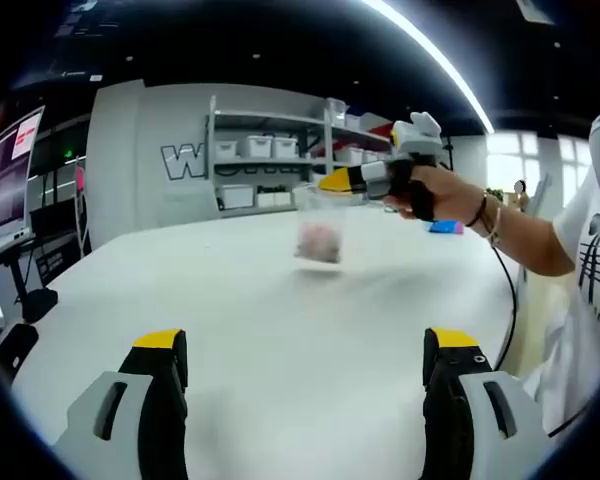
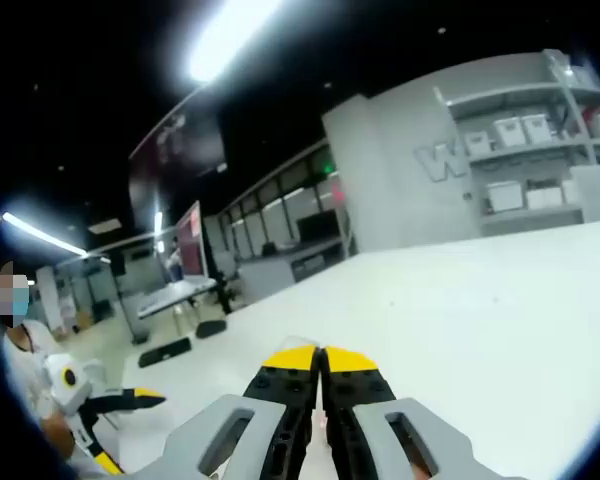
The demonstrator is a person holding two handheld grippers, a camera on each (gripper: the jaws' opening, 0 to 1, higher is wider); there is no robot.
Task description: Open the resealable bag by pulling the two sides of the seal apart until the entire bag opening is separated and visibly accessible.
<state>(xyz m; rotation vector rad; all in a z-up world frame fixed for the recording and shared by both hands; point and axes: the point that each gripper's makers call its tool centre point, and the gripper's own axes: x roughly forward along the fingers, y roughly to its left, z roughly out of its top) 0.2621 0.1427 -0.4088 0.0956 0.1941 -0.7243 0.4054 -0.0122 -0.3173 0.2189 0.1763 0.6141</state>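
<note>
2 claws | left claw (image 1: 305, 365) apart over table (image 1: 280, 310) | right claw (image 1: 332, 182) clamped on bag (image 1: 318, 225), hanging mid-air

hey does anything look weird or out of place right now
Only the bag: the right hand-held gripper holds it up over the white table by its top edge, blurred. Left hand-held gripper is open. No spills.

The right gripper (image 2: 320, 362), grey with yellow tips, rises over a white table (image 2: 460, 310) with its jaws pressed together; nothing clearly shows between them. Beyond the table stands a grey shelf unit (image 2: 540, 150) holding white bins. At the table's near left edge, the left gripper (image 2: 130, 400) is held by a person.
</note>
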